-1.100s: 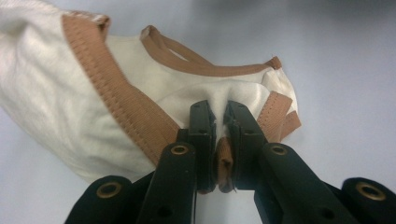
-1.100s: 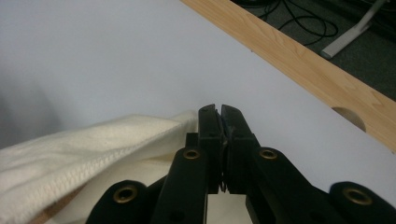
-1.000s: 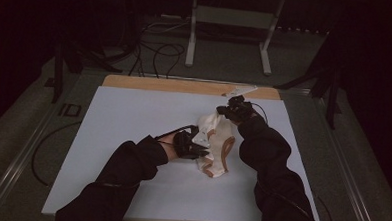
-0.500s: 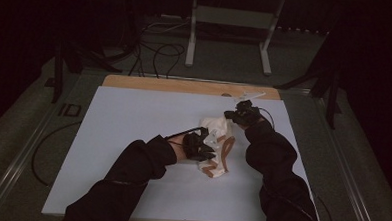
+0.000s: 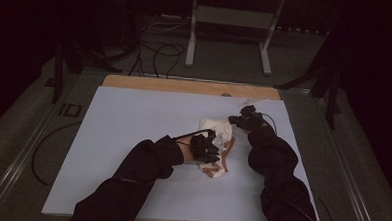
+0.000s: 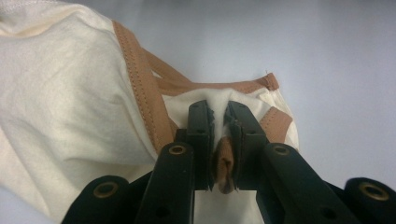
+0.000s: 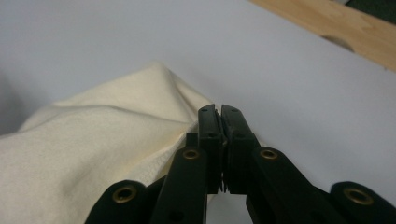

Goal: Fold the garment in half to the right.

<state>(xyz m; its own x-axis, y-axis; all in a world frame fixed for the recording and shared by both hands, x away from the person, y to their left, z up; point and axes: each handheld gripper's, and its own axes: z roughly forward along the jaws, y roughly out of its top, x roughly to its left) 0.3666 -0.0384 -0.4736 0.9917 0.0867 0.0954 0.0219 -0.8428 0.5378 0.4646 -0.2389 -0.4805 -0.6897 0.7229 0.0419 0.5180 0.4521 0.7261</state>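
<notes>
A cream garment (image 5: 217, 127) with tan trim lies bunched on the pale sheet (image 5: 132, 138), right of centre. My left gripper (image 5: 208, 147) rests at its near side. In the left gripper view that gripper (image 6: 219, 109) is shut, pinching a fold of cream cloth (image 6: 70, 107) and tan trim (image 6: 140, 88) between its jaws. My right gripper (image 5: 238, 120) is at the garment's far right corner, low over the sheet. In the right gripper view it (image 7: 219, 112) is shut on the cloth's thin hemmed edge (image 7: 116, 130).
The sheet covers a table with a wooden strip (image 5: 185, 86) along its far edge. Beyond it stand a metal frame (image 5: 228, 22) and floor cables (image 5: 151, 48). A black cable (image 5: 42, 149) loops off the left side. Bare sheet lies to the left and near.
The left gripper has slid to the right with its fold of garment. The right gripper has sunk toward the sheet and shifted slightly right, and the garment now lies lower and more gathered.
</notes>
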